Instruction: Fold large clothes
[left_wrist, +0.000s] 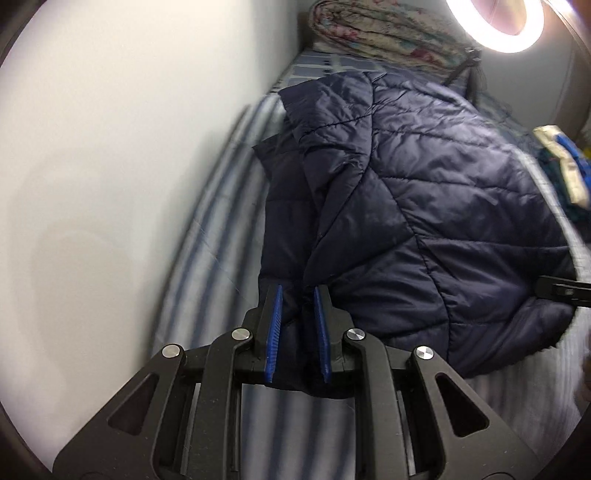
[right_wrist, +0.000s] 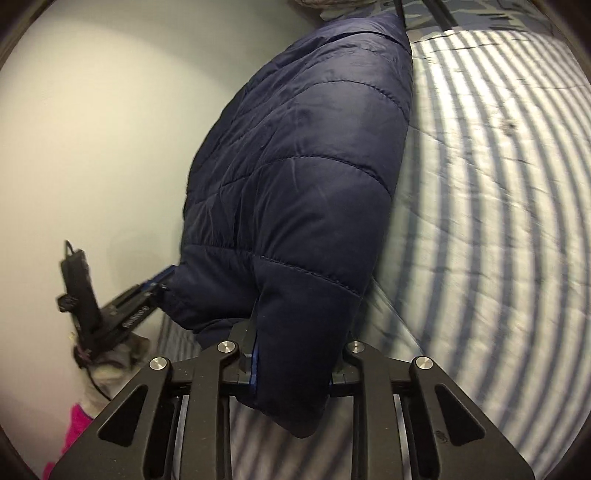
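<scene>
A dark navy quilted puffer jacket (left_wrist: 424, 192) lies on a blue-and-white striped bed sheet (left_wrist: 221, 236) beside a white wall. My left gripper (left_wrist: 298, 291) is shut on the jacket's near hem, with fabric bunched between its blue pads. My right gripper (right_wrist: 295, 332) is shut on another part of the hem; the jacket (right_wrist: 303, 177) drapes over its fingers and hides them. The right gripper shows at the right edge of the left wrist view (left_wrist: 561, 290). The left gripper shows at the left of the right wrist view (right_wrist: 147, 291). The hem is raised off the sheet between them.
A white wall (left_wrist: 110, 184) runs along the bed's left side. A folded floral quilt (left_wrist: 373, 33) lies at the bed's far end under a bright ring light (left_wrist: 495, 22). Folded clothes (left_wrist: 561, 170) sit at the right. Pink fabric (right_wrist: 74, 439) shows at lower left.
</scene>
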